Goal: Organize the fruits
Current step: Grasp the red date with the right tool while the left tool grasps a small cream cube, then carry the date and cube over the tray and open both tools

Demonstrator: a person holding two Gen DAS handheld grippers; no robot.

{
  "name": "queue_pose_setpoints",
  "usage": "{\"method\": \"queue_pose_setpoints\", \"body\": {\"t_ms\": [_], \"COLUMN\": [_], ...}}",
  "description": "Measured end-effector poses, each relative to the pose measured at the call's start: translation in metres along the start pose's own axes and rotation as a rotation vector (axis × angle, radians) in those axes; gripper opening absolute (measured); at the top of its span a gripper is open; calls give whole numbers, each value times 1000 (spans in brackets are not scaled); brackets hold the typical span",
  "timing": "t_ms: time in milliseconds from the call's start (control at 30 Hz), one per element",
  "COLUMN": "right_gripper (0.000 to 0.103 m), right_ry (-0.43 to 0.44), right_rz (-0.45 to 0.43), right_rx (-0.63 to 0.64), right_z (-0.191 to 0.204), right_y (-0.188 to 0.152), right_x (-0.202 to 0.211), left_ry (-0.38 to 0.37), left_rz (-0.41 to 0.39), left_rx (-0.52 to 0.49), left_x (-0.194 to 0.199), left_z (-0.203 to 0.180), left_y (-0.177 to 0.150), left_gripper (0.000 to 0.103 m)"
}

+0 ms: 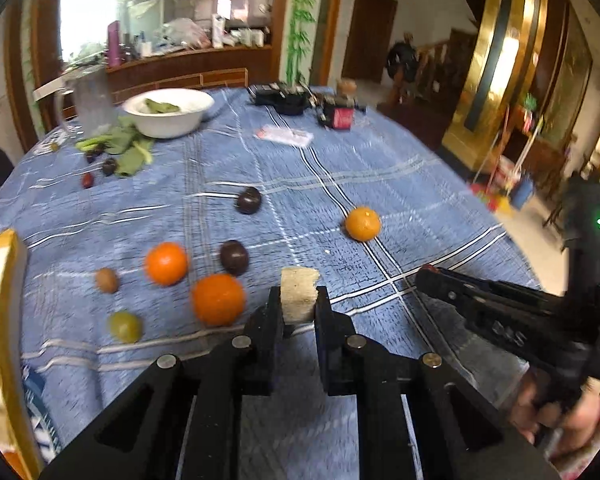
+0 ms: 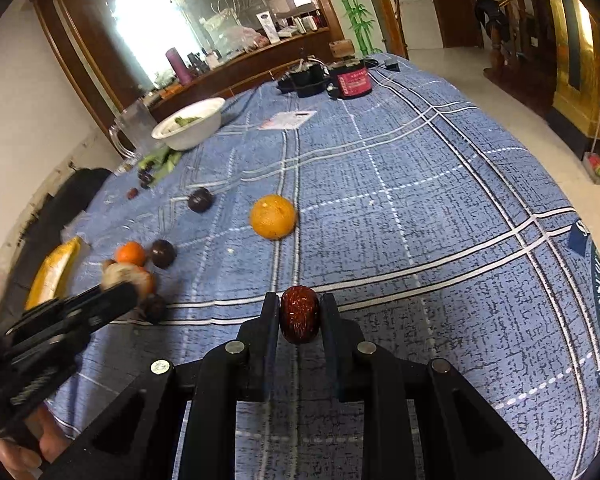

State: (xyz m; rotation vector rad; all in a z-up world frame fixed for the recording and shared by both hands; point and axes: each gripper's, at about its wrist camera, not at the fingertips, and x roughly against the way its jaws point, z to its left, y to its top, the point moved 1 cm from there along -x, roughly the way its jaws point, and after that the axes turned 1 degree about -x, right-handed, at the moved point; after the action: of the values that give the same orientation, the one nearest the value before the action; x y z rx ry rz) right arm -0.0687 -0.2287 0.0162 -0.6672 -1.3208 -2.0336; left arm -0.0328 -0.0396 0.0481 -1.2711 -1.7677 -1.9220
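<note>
Sorting looks barely begun: oranges, dark plums and small fruits lie scattered on the bench (image 1: pixel 380 184), all on the bowl (image 1: pixel 168 114) side of the left gripper (image 1: pixel 299 300). Its fingers pinch a pale chunk (image 1: pixel 299 294), long axis pointing away from the camera. The right gripper (image 2: pixel 299 314) fingers pinch a red date (image 2: pixel 299 314), long axis upright between them, above the bench, well short of the bowl.

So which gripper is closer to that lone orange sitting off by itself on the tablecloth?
Right, though it's close. The right gripper sits just short of the lone orange; the left gripper is off to its side by the fruit cluster.
</note>
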Motion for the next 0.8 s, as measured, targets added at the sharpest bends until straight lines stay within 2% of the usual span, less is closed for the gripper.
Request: {"method": "queue_pose_setpoints", "body": {"t_ms": [200,267,367,600,800], "right_gripper": [21,22,22,22,22], "right_ry": [54,55,102,246,377], "right_rz": [-65,-72,-60,5,117], "right_rx": [5,18,36,162,249], "right_z": [11,21,47,147,237], "right_y": [-1,-2,-8,-21,-41], "right_x": [14,19,26,23,-5], "left_ry": [14,45,118,360,419], "left_rz": [-64,-82,-102,-146,-118], "left_rx": [156,214,283,409,511], "left_x": [59,78,104,155,169], "left_z": [55,81,122,210,260], "left_y": [-19,-27,-42,-88,-122], "left_gripper": [14,14,14,14,14]}}
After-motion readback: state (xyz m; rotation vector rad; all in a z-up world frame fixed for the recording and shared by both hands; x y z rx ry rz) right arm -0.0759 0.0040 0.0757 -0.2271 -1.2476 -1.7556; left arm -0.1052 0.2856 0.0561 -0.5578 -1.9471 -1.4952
